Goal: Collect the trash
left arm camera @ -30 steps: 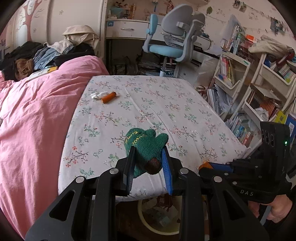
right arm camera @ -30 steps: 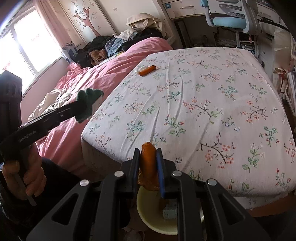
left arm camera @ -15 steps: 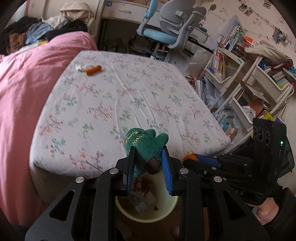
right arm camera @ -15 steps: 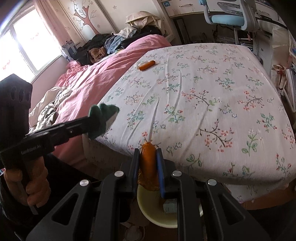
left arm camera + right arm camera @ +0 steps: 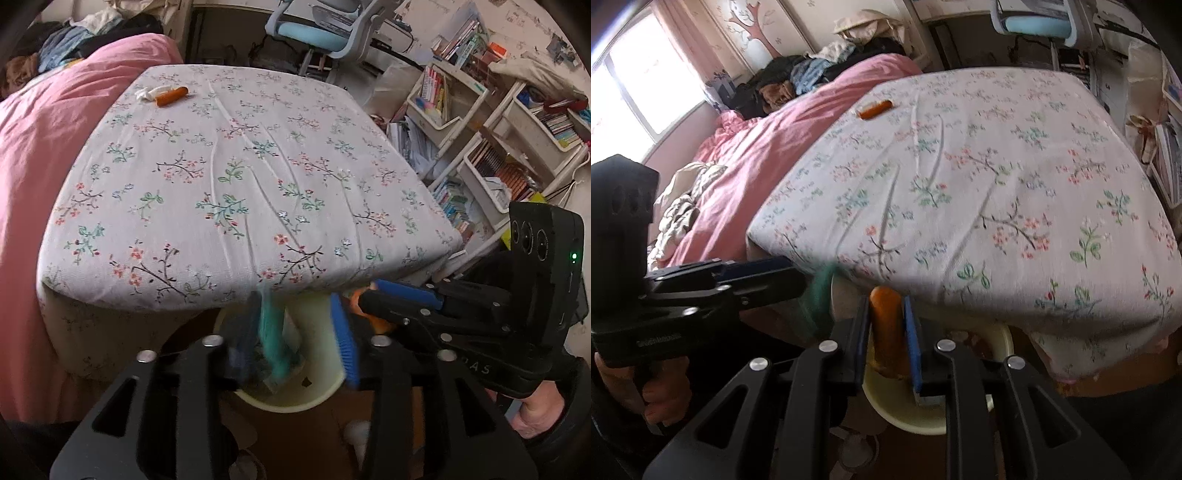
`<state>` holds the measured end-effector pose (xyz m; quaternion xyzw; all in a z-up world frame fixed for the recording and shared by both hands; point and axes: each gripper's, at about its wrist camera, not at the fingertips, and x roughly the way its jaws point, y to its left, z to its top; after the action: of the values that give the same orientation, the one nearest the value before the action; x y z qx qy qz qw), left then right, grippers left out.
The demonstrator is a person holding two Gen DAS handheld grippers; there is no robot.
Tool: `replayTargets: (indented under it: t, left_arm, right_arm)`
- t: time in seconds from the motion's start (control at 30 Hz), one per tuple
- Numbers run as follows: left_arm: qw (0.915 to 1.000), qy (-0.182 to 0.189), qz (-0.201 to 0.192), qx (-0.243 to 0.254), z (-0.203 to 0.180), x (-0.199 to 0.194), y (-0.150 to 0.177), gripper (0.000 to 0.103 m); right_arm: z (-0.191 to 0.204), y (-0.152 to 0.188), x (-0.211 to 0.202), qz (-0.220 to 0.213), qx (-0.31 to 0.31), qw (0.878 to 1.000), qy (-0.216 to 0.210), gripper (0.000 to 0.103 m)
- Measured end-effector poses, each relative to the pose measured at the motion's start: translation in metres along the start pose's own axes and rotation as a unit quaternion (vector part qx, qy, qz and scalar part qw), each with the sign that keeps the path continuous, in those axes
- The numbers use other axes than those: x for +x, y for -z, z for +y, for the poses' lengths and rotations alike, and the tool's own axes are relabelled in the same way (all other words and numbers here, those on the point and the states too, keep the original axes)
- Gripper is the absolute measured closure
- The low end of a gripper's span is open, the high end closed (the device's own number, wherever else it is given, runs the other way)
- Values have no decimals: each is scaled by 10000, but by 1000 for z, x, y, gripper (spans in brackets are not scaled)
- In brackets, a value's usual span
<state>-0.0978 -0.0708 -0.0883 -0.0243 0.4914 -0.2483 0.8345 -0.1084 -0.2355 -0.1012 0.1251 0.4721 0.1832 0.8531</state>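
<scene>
**Now both grippers are over the bin**

We see our left gripper [image 5: 295, 332] with jaws just spread, a blurred green cloth [image 5: 275, 339] loose between them, seemingly falling. Our right gripper [image 5: 886, 332], jaws just easing apart, has the orange piece [image 5: 888, 325] between them above the bin [image 5: 905, 413].

Blurred green glove [image 5: 273, 339] and upright orange tube [image 5: 888, 328] above cream bin [image 5: 317, 387].
</scene>
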Motion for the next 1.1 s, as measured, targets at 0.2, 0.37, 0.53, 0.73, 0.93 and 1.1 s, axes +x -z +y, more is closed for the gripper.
replayTargets:
  t: [0.2,0.37,0.53,0.73,0.93,1.1]
  left_arm:
    - [9958,-706,-579,111,-3,-14,-2,34]
    - [9880,-1162,-1011,-128,8,-29,-8,23]
    - [9825,-1374,-1134,-537,28,-37,-13,16]
    - [9806,-1380,-1140,-806,40,-38,-15,12]
    - [9779,-1555,-1190,-732,37,-38,-13,10]
    - [9764,-1616,-1191,-792,40,-40,-13,10]
  right_arm:
    - [-6,2,-1,-90,131,9998,93,59]
    - [-2,5,2,-149,50,9993,346,47]
    - [3,7,11,-31,-88,9988,484,42]
    - [7,11,19,80,-219,9980,582,40]
    - [14,16,23,158,-316,9975,606,40]
    - [15,17,24,166,-334,9975,602,39]
